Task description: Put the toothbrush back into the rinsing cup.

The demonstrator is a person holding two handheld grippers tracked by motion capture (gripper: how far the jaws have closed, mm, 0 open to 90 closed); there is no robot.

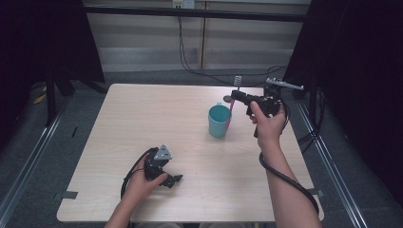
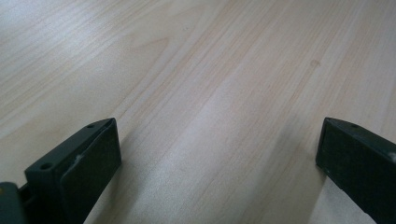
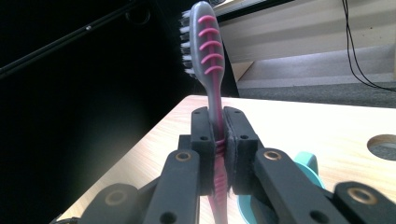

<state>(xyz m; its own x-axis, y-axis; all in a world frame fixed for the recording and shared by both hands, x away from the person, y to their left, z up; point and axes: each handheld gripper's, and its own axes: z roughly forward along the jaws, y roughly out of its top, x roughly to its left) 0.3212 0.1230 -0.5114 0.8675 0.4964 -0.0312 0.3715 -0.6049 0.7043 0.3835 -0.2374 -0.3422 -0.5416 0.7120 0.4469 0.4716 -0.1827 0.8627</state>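
Two grippers on the go here, so starting from the near edge of the table [image 1: 119, 199] and working out. Down at about 7 o'clock in the high view, the left gripper [image 1: 177, 179] sits low on the wood, held in the person's left hand [image 1: 142, 183], with its grey three-cornered plate [image 1: 164, 153] on top and its cable looping round to the left. From the left gripper view, its jaws are spread wide, one at the lower left and one at the lower right, with just bare pale wood grain [image 2: 210, 116] between them, nothing in the gap.

Further out, around the 2 o'clock part of the table, there's a teal cup [image 1: 219, 121] standing upright. Just right of it the right hand [image 1: 268, 124] holds the right gripper [image 1: 234, 95] up off the table, pointing left toward the cup. That one is pinching a pink and grey toothbrush [image 1: 232, 107], which stands roughly upright with the bristle head at the top and the lower end of the handle down by the cup's right rim. I can't tell if the tip is inside the cup or just behind it.

The right gripper view shows the pads [image 3: 238, 135] pressed tight on the toothbrush [image 3: 205, 51] neck, bristles facing 9 o'clock, and a bit of cup [image 3: 306, 165] rim at about 4 o'clock. There's also a round hole [image 3: 384, 145] in the tabletop beyond that.
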